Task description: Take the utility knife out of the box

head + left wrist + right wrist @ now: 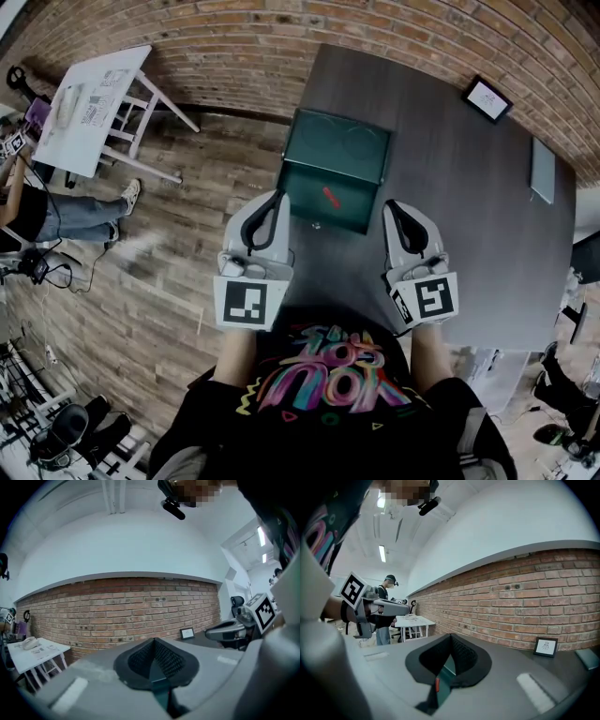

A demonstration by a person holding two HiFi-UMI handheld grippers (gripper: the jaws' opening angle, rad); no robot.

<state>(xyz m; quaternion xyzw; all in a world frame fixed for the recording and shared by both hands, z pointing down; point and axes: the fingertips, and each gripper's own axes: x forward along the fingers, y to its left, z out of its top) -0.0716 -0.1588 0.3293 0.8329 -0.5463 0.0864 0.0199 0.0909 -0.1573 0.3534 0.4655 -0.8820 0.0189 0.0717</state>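
An open green box [339,148] stands on the dark grey table [469,234], its lid tipped back toward the brick wall. Inside it lies a red utility knife [329,197]. My left gripper [278,199] hovers at the box's near left corner, jaws together and empty. My right gripper [392,208] is just to the right of the box, also shut and empty. In the left gripper view the black pads [140,658] meet at the tip. In the right gripper view a slit under the closed pads [464,656] shows green box and a bit of the red knife [437,684].
A small framed picture [487,98] and a flat grey slab [543,171] lie at the table's far right. A white side table [94,108] and a seated person [66,211] are off to the left on the wood floor. A brick wall [234,37] runs behind.
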